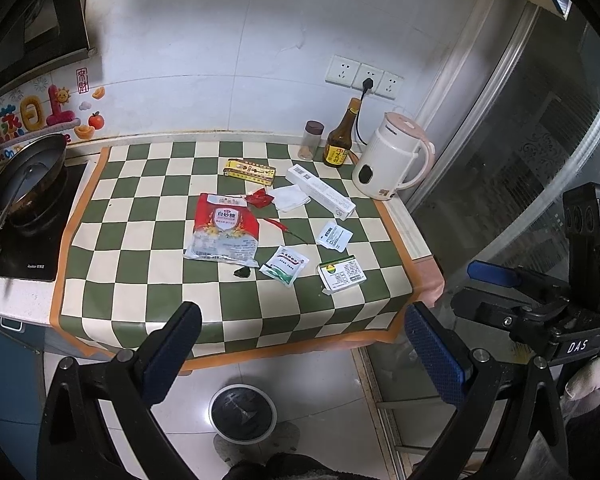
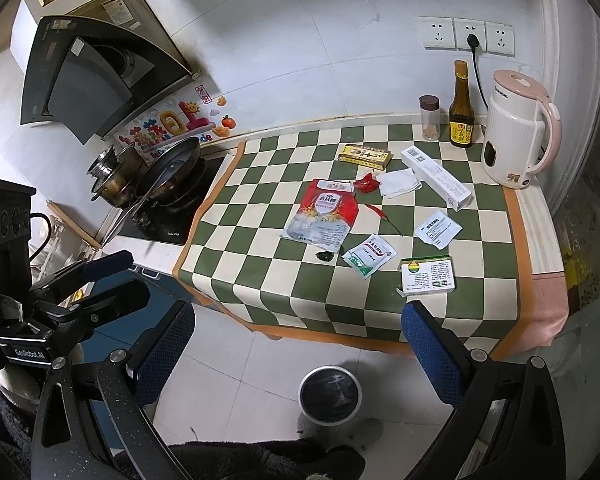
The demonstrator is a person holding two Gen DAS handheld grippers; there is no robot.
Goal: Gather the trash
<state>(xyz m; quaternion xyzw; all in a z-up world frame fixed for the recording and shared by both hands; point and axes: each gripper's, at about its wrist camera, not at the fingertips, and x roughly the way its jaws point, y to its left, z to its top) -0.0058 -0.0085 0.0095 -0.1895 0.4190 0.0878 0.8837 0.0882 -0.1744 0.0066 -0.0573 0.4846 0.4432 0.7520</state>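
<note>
Trash lies on the green-and-cream checked cloth (image 1: 140,272) (image 2: 268,300): a red-and-white sugar bag (image 1: 224,228) (image 2: 324,216), a green-and-white sachet (image 1: 285,266) (image 2: 370,256), a white sachet (image 1: 335,236) (image 2: 438,228), a small medicine box (image 1: 342,274) (image 2: 427,274), a long white box (image 1: 320,190) (image 2: 436,178), a yellow box (image 1: 250,170) (image 2: 365,156), a tissue (image 1: 290,198) (image 2: 398,182), red chilli scraps (image 1: 262,198) (image 2: 366,182). A round bin (image 1: 243,412) (image 2: 329,396) stands on the floor below the counter. My left gripper (image 1: 304,344) and right gripper (image 2: 300,340) are open, empty, in front of the counter's edge.
A pink-and-white kettle (image 1: 392,160) (image 2: 516,136), a brown bottle (image 1: 339,140) (image 2: 461,112) and a spice jar (image 1: 311,140) (image 2: 430,118) stand at the back right. A wok (image 1: 28,184) (image 2: 172,176) sits on the hob at the left. A glass door (image 1: 520,140) is to the right.
</note>
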